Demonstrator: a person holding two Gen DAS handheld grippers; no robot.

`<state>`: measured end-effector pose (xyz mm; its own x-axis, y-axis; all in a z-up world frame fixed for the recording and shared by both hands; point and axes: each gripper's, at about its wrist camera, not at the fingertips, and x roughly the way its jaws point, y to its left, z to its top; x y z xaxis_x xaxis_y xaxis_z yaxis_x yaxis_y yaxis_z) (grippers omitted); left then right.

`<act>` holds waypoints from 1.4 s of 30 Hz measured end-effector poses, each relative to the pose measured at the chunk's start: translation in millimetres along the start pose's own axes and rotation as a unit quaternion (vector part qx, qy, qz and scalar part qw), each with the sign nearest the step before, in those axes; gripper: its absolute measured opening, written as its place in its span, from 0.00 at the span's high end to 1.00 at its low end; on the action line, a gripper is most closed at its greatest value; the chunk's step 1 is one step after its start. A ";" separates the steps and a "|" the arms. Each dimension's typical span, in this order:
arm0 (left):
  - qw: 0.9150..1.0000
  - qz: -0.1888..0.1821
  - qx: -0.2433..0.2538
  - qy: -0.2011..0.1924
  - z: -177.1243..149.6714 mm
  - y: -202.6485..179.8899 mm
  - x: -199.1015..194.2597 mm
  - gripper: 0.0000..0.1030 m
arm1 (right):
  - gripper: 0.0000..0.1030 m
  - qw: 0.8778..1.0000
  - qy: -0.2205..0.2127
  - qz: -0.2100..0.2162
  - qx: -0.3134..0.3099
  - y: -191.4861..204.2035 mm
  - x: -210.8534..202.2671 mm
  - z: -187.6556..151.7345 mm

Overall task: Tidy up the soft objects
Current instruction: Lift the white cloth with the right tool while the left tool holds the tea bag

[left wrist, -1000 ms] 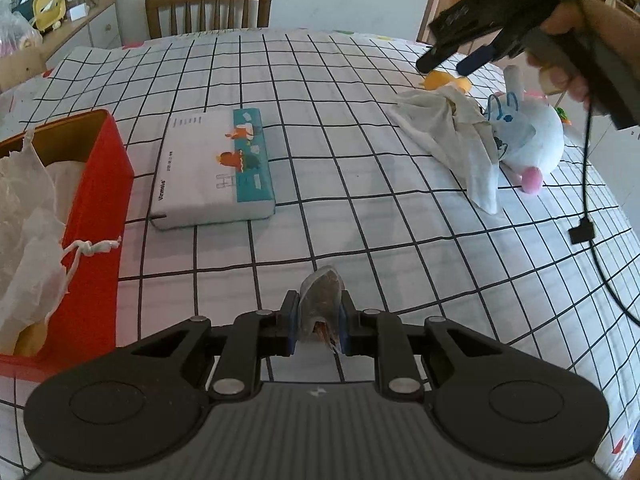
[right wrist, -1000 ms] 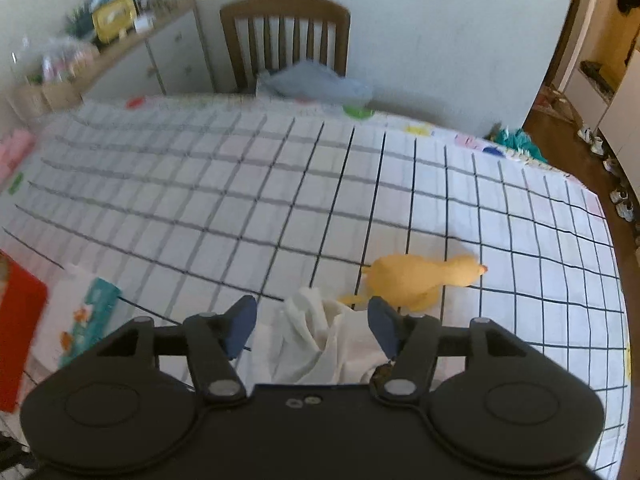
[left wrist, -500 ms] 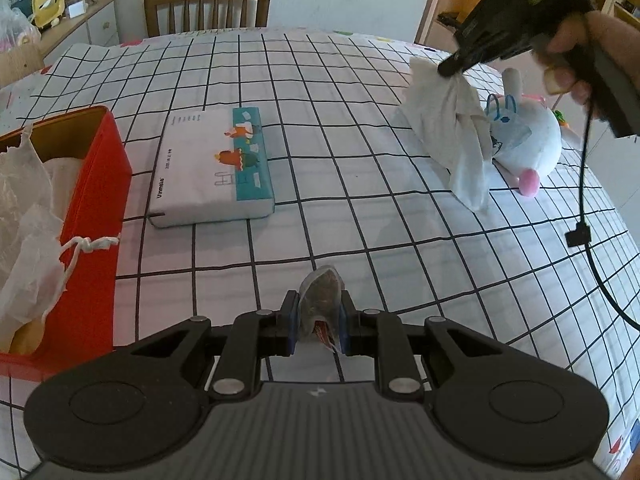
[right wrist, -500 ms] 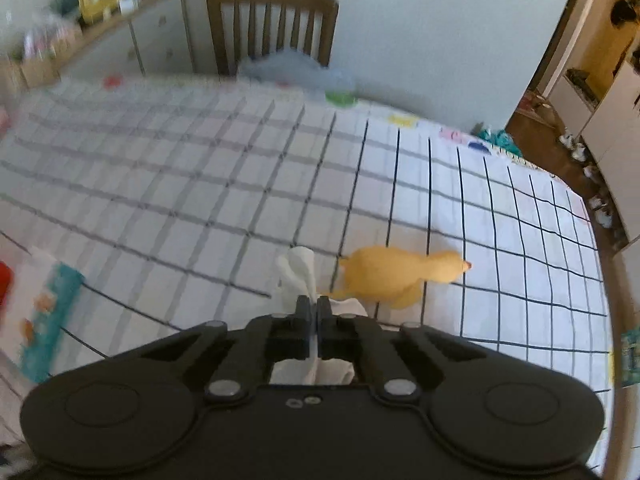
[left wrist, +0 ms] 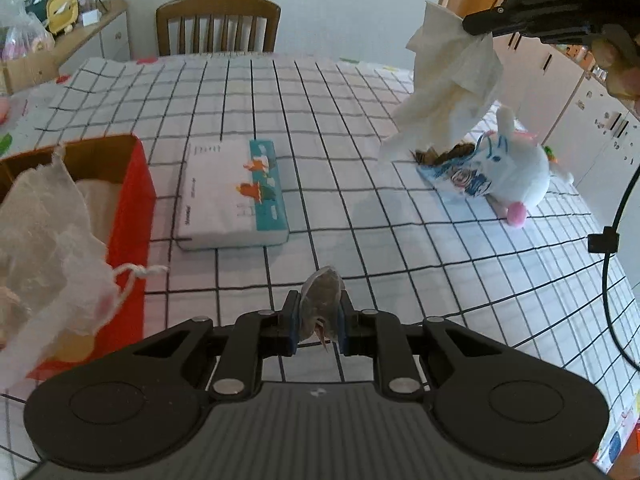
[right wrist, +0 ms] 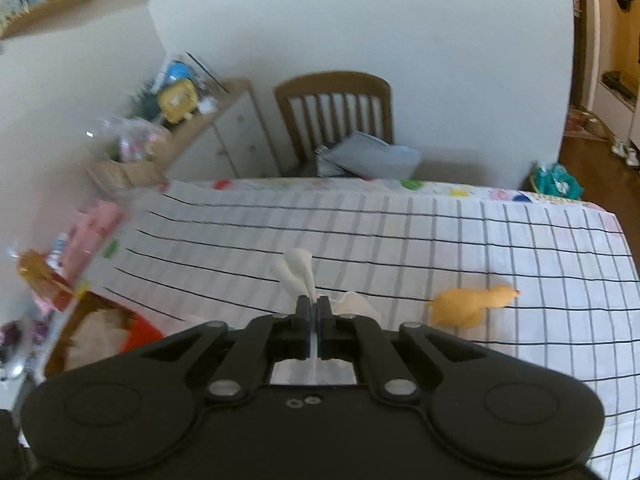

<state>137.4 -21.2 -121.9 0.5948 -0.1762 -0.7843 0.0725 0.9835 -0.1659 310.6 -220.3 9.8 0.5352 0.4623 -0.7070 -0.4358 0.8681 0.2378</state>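
Above the checked tablecloth (left wrist: 360, 184) my right gripper (left wrist: 476, 26) pinches the limp white cloth (left wrist: 444, 92); its trailing corner may snag the white plush toy (left wrist: 516, 168). Left gripper (left wrist: 319, 322) clamps a small translucent pouch (left wrist: 322, 296).

Left wrist view: red box (left wrist: 136, 208) cut off by left edge, its contents mostly covered by a crumpled white mesh bag (left wrist: 48, 232). Small clear pouch (left wrist: 322, 304) sits half hidden btwn the left hand-held gripper (left wrist: 319, 322) fingers; contents too small to tell. Hand (left wrist: 618, 68) on the right hand-held gripper (left wrist: 476, 26) cut by right edge. White tissue (left wrist: 444, 92) hangs over part of the plush toy (left wrist: 516, 168). Right wrist view: left side blurred, shelf clutter (right wrist: 160, 120) unreadable
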 end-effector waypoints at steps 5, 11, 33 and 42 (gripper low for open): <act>1.000 -0.005 -0.006 -0.010 5.7 8.2 -23.8 0.83 | 0.98 0.999 -0.012 0.034 -0.001 23.2 -16.9 -2.1; 1.000 0.005 -0.010 -0.020 10.7 24.6 -52.4 0.83 | 0.98 0.997 -0.018 0.067 -0.019 61.7 -26.5 -5.9; 0.991 0.103 -0.046 -0.075 30.4 137.6 -126.5 0.83 | 0.98 0.982 -0.011 0.162 -0.096 215.1 4.8 9.9; 0.988 0.131 -0.061 -0.062 28.1 169.9 -116.2 0.83 | 0.98 0.978 -0.015 0.174 -0.114 259.6 34.4 14.3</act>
<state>103.1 167.6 -42.2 0.6749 0.0974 -0.7315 -0.1889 0.9810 -0.0436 226.2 23.5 56.7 0.3451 0.7304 -0.5894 -0.7439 0.5958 0.3028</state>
